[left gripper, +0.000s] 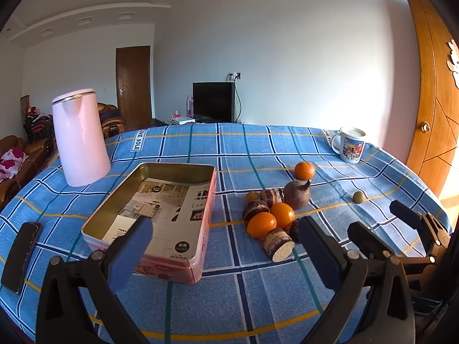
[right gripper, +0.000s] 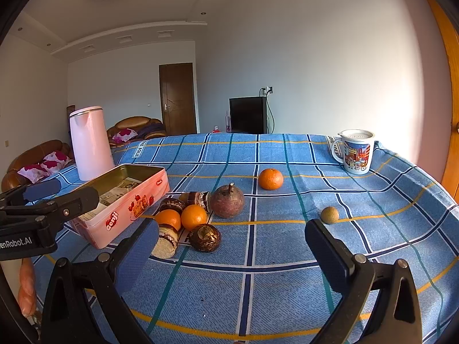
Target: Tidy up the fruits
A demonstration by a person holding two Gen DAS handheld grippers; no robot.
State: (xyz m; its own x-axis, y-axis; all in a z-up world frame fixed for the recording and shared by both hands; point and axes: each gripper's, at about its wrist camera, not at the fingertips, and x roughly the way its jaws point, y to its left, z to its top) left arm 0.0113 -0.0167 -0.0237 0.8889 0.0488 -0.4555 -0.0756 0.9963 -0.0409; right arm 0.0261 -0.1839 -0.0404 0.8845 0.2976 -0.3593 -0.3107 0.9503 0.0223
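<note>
A pink open tin (left gripper: pixel 172 261) (right gripper: pixel 123 215) lined with printed paper sits on the blue checked tablecloth. Right of it lies a cluster: two oranges (left gripper: pixel 261 224) (right gripper: pixel 194 217), a dark purple round fruit with a stem (left gripper: pixel 297 194) (right gripper: pixel 227 201), and several chocolate-coated cakes (left gripper: pixel 278 244) (right gripper: pixel 204 238). A third orange (left gripper: pixel 304 170) (right gripper: pixel 270 179) and a small brown fruit (left gripper: pixel 358 197) (right gripper: pixel 329 215) lie apart. My left gripper (left gripper: pixel 226 233) is open and empty over the tin's near right corner. My right gripper (right gripper: pixel 232 236) (left gripper: pixel 375 220) is open and empty, near the cluster.
A pink kettle (left gripper: pixel 80 137) (right gripper: pixel 90 143) stands behind the tin. A printed mug (left gripper: pixel 351 144) (right gripper: pixel 357 152) stands at the far right. A dark phone (left gripper: pixel 21 255) lies at the left table edge. The tablecloth (right gripper: pixel 258 286) stretches bare in front.
</note>
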